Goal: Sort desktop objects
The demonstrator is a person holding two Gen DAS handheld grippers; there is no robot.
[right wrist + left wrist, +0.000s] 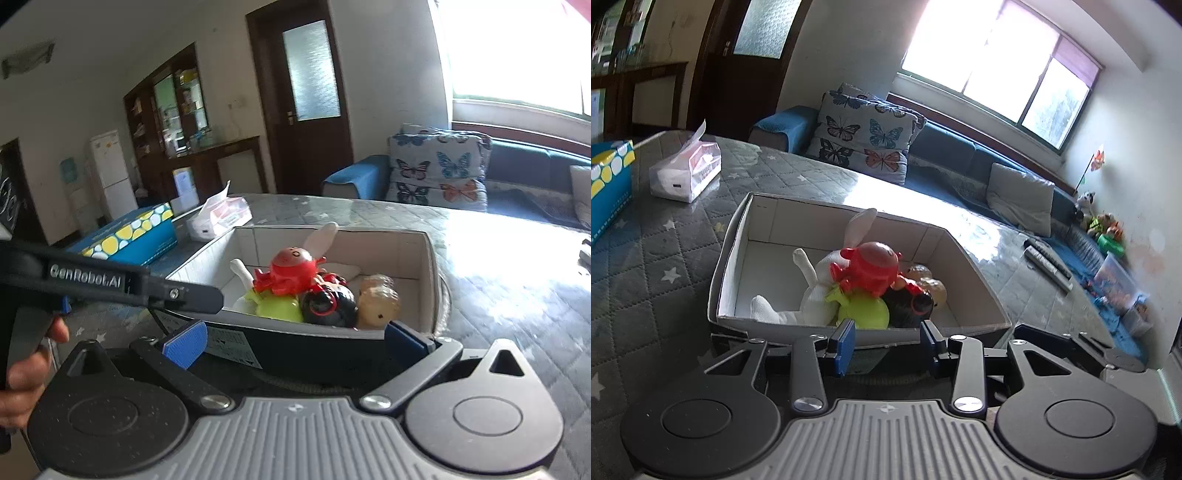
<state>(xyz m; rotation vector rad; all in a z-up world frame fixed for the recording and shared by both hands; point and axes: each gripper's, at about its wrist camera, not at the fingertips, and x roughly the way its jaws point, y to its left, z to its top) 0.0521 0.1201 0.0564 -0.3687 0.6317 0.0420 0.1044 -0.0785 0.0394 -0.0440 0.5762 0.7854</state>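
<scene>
A: Grippers first; the left gripper hangs at the near wall of the cardboard box with jaws apart and empty; the right gripper gapes wider, also bare.

B: Toys sit inside the box: red toy atop a white plush rabbit, green toy, black toy; beyond, a tissue pack on the quilted table.

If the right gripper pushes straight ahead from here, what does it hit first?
Most likely the near wall of the box, which sits between the open fingers of the right gripper. The black toy and the yellow-green toy lie just behind that wall; depth is unclear.
</scene>
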